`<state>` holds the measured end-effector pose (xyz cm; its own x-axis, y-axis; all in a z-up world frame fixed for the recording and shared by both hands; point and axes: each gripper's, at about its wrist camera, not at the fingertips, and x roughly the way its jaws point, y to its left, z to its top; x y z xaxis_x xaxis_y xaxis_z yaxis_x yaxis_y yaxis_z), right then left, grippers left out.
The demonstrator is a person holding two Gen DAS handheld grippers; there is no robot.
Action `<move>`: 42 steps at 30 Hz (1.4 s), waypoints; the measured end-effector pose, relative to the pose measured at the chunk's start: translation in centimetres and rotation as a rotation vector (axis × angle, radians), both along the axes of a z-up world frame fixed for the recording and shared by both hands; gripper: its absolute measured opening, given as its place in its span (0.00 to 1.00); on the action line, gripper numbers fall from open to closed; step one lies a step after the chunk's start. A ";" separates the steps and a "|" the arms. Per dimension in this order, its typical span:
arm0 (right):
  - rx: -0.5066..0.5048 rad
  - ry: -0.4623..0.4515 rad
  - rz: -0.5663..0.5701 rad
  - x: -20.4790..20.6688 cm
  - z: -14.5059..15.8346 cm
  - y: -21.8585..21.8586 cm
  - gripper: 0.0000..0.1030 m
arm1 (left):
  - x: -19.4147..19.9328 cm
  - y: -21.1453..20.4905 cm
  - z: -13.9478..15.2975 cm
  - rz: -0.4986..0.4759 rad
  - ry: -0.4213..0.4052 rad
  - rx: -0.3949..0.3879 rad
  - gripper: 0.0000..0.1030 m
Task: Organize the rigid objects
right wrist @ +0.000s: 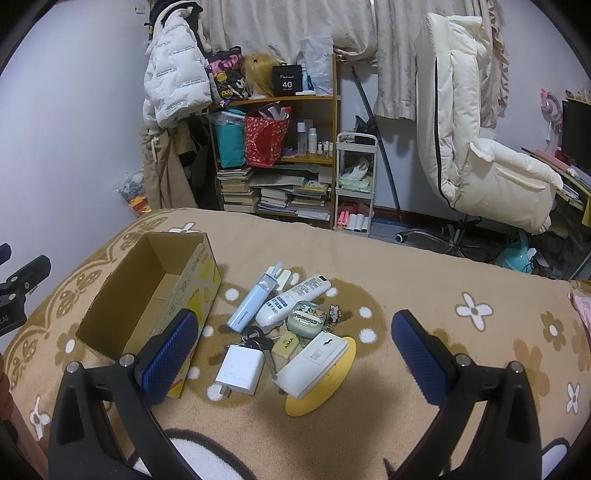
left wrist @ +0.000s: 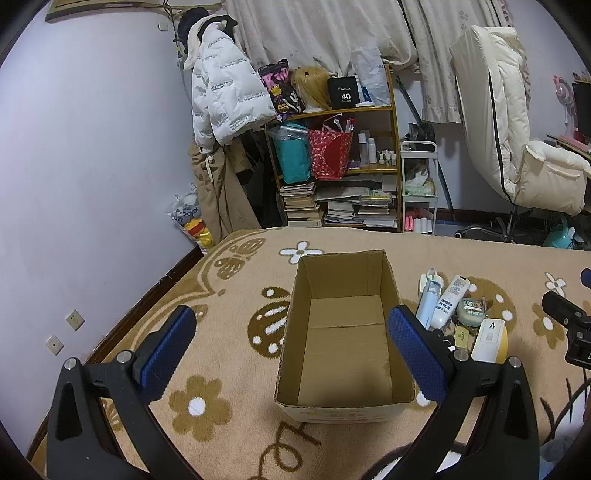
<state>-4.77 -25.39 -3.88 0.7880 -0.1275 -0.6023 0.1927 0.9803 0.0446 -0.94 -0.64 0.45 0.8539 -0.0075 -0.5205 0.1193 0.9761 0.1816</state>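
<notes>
Covering bed: tan floral blanket (right wrist: pixel 424 266); bookshelf (right wrist: pixel 334 155) behind.

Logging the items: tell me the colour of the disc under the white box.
Yellow disc, partly covered by the white box; clearest in the right wrist view.

The walls (left wrist: pixel 92 147) are pale lilac, with two sockets (left wrist: pixel 75 319) low on the left one. A wooden shelf (right wrist: pixel 275 155) stands against the far wall, full of bags, small bottles and stacked books. A white puffer jacket (left wrist: pixel 225 96) hangs to its left. Light patterned curtains (left wrist: pixel 314 33) hang above. A narrow white cart (right wrist: pixel 355 184) stands beside the shelf, and a padded cream chair (right wrist: pixel 476 147) is at right.
</notes>
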 end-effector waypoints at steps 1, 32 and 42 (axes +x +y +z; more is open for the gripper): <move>0.000 0.000 0.001 0.0 0.0 0.0 1.00 | -0.1 0.0 -0.2 0.000 0.002 -0.002 1.00; 0.032 0.032 0.022 3.4 -0.5 -0.6 1.00 | 5.8 0.2 -0.7 -0.001 0.079 0.021 1.00; 0.012 0.129 0.031 8.5 -4.2 -0.6 1.00 | 11.0 0.7 -5.2 -0.024 0.273 -0.020 1.00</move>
<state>3.74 -25.96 -8.04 0.7074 -0.0963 -0.7002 0.1668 0.9854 0.0330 10.09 0.07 -4.79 0.6815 -0.0389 -0.7308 0.1847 0.9754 0.1203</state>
